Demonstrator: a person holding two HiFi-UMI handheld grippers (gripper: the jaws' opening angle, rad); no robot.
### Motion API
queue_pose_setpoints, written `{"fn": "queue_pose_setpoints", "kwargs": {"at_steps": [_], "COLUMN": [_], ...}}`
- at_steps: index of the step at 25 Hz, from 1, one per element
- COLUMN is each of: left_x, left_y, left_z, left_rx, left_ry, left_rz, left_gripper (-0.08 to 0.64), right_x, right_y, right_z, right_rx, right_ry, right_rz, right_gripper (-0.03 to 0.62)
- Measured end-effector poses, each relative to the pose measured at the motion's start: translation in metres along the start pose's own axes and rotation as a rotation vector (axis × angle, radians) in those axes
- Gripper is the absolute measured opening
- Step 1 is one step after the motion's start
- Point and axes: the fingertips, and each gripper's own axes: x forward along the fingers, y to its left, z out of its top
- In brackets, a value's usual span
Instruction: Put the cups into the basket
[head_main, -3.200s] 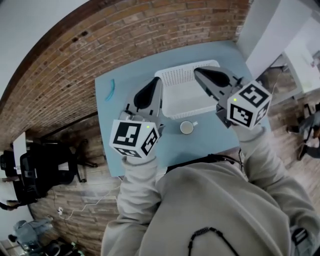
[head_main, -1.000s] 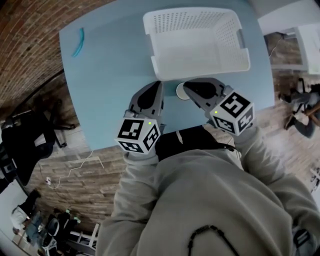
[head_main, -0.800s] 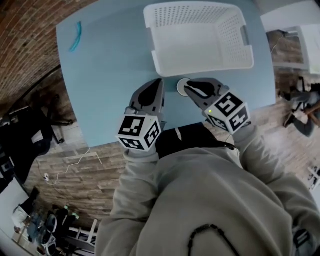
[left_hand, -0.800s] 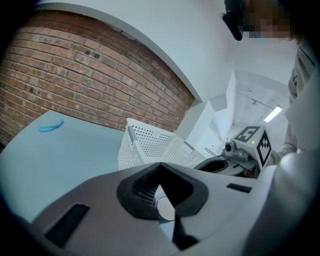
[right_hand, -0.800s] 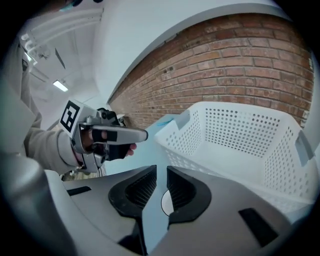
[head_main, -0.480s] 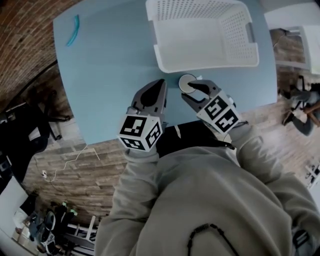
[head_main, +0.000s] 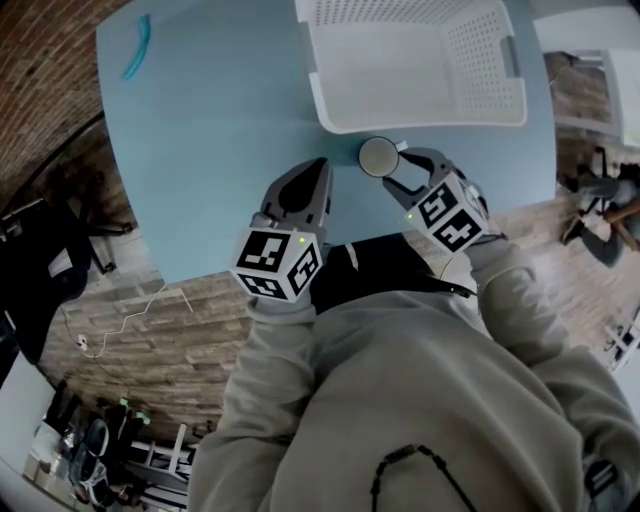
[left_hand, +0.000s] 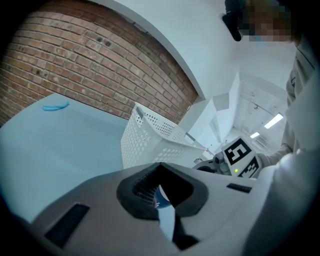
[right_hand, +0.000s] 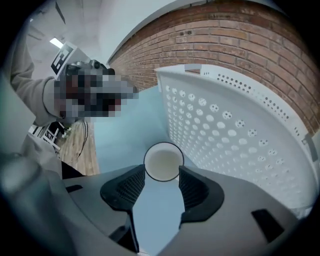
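1. Small round white cup (head_main: 379, 156) with a thin dark rim. Upright, mouth up, pale and empty inside; a short stub of a handle juts from its side. It stands on the light blue table top (head_main: 230, 110), between the basket's near long wall and the table's near edge, just beside that wall; contact cannot be told.

2. White rectangular plastic basket (head_main: 420, 118), walls perforated with round holes. Upright, empty, at the table's far right, long side toward the cup.
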Motion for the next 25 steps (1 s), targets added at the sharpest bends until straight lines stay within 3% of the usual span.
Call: {"fn": "queue_pose_setpoints", "kwargs": {"at_steps": [3, 7, 12, 17, 25], "left_x": [0.000, 0.000, 0.003, 0.001, 0.004], "left_y": [0.002, 0.003, 0.002, 0.006, 0.008], "left_z": [-0.003, -0.005, -0.008, -0.008, -0.012], "left_rx": [-0.008, -0.015, -0.016, -0.027, -0.040], "left_ry": [0.003, 0.005, 0.017, 0.012, 0.024], "left_rz": [0.002, -0.001, 0.003, 0.007, 0.005], "left_gripper": [-0.005, -0.005, -0.005, -0.005, -0.005], "right_x": [0.003, 0.009, 0.026, 0.038, 0.051], "right_y": [-0.011, -0.021, -0.038, -0.042, -0.036], "right_z": [-0.014, -0.024, -0.038, -0.032, -0.040], "right_rx": [-0.033, -0.096, -0.257, -0.399, -0.510], "right_ry": [0.051, 0.101, 0.190, 0.202, 0.266], "right_rz": [-0.003, -0.018, -0.047, -0.052, 0.037], "right_gripper": [0.242, 0.249, 0.249, 0.247, 0.231]}}
